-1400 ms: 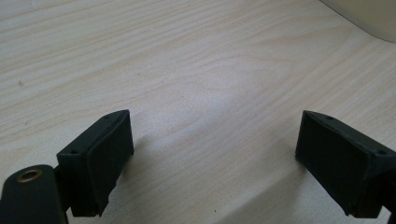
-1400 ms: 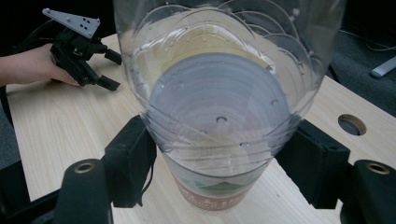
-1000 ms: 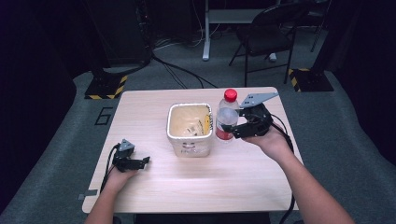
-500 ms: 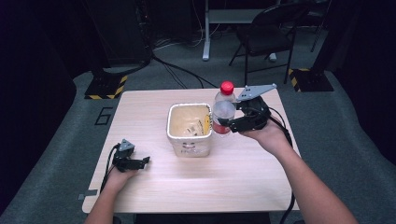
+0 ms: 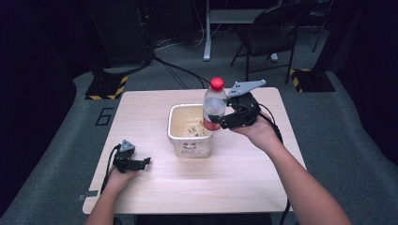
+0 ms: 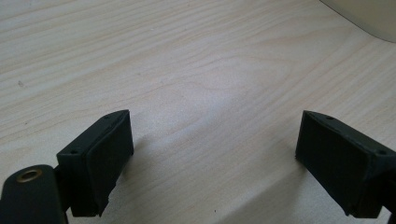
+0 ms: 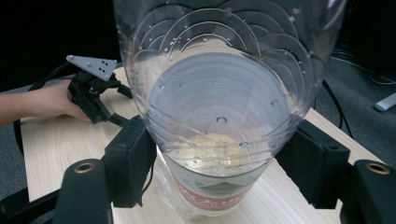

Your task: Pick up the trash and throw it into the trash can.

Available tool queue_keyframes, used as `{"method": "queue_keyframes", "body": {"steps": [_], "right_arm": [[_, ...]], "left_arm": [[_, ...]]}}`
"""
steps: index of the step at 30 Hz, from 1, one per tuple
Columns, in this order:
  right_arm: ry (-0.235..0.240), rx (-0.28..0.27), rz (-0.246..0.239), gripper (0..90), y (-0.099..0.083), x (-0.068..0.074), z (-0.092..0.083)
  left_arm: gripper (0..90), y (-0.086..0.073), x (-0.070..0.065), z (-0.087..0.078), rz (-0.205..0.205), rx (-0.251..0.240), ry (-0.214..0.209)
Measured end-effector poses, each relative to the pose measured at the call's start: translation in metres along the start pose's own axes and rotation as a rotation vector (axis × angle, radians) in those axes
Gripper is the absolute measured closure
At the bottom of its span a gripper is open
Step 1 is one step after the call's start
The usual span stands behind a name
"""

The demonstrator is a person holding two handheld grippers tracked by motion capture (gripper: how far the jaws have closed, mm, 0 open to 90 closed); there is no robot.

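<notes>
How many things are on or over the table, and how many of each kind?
Bottles: 1, the clear bottle with a red cap, held in the right tool above the tub's edge
Tubs: 1, the cream tub at the table's middle
Tools: 2, the right one and the left tool, open and resting on the table
Total: 4

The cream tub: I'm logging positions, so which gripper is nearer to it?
Right. The right gripper, shut on the bottle, is at the cream tub's far right rim; the left gripper rests open on the table, apart, to its near left.
</notes>
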State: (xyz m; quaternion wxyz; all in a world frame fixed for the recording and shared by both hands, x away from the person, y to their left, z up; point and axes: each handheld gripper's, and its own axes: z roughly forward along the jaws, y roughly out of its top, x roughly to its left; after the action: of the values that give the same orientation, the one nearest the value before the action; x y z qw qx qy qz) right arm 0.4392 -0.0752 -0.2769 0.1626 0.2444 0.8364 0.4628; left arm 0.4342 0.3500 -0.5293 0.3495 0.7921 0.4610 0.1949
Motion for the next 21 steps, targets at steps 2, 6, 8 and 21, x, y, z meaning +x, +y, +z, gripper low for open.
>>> {"method": "queue_keyframes", "body": {"steps": [2,6,8,21], "right_arm": [[0.003,-0.002,-0.004,29.4,0.002,0.000,0.004],[0.005,0.000,-0.004,29.5,0.006,0.000,0.013],[0.005,-0.003,0.004,29.4,0.007,0.000,0.017],[-0.002,0.024,-0.005,29.4,0.000,0.001,0.054]], "left_arm": [[10.9,0.000,0.000,0.000,0.000,0.000,0.000],[10.9,0.000,0.000,0.000,0.000,0.000,0.000],[10.9,0.000,0.000,0.000,0.000,0.000,0.000],[10.9,0.000,0.000,0.000,0.001,0.000,0.000]]}}
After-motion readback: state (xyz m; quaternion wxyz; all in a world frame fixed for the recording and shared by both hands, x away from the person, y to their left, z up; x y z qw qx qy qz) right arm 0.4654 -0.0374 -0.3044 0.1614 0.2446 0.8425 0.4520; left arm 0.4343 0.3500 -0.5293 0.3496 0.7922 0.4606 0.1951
